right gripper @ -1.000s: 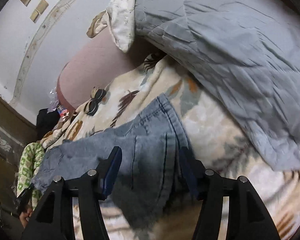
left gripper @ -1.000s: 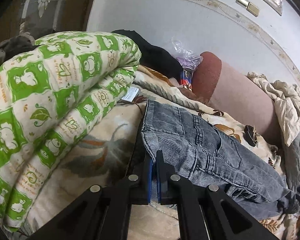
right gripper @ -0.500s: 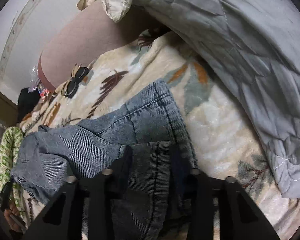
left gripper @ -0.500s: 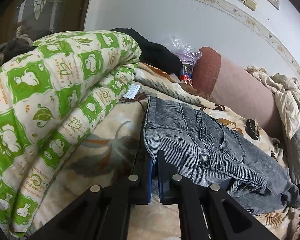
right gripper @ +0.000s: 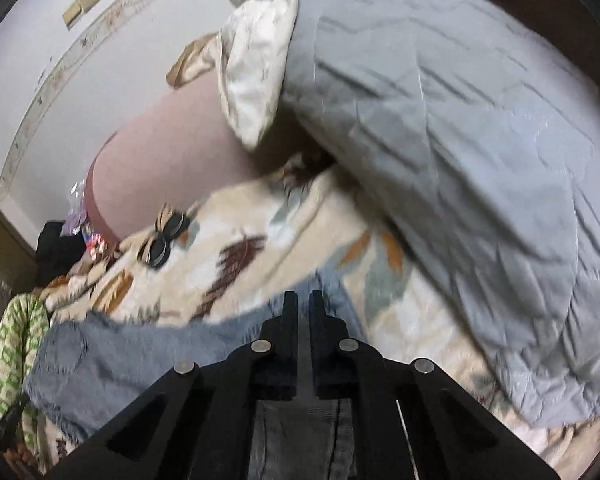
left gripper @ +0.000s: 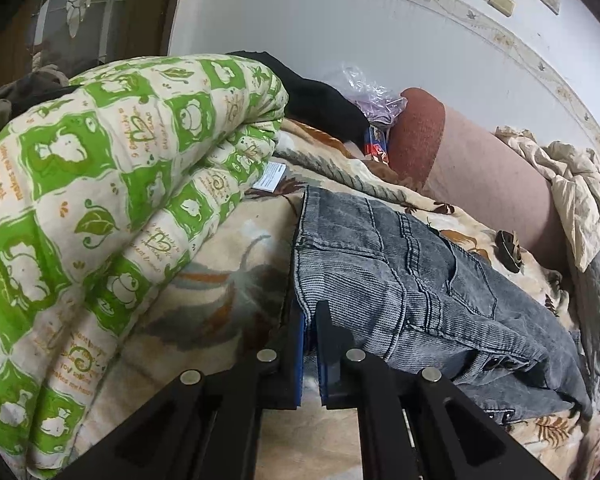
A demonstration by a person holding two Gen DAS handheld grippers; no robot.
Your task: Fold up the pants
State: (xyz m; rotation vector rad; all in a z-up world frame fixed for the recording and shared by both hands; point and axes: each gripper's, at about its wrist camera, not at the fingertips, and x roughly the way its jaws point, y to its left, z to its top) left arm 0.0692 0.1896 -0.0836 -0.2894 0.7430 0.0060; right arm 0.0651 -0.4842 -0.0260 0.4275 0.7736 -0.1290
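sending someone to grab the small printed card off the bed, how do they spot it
Start at the big green-and-cream frog-print quilt rolled up along one side of the bed. Where its edge meets the leaf-print blanket, just beyond the waistband of the grey jeans, lies the card. It is the only flat white printed rectangle there.

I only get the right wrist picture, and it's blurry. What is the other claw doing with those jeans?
Observer: The left claw is shut on a corner of the jeans, at the waistband edge.
Operator: Any fastenings that I can't make out?
Observer: Yes, a row of dark buttons shows along the near edge.
Operator: Is anything lying beside the jeans on that side?
Observer: A small white printed card lies just past the waistband, against the green quilt.
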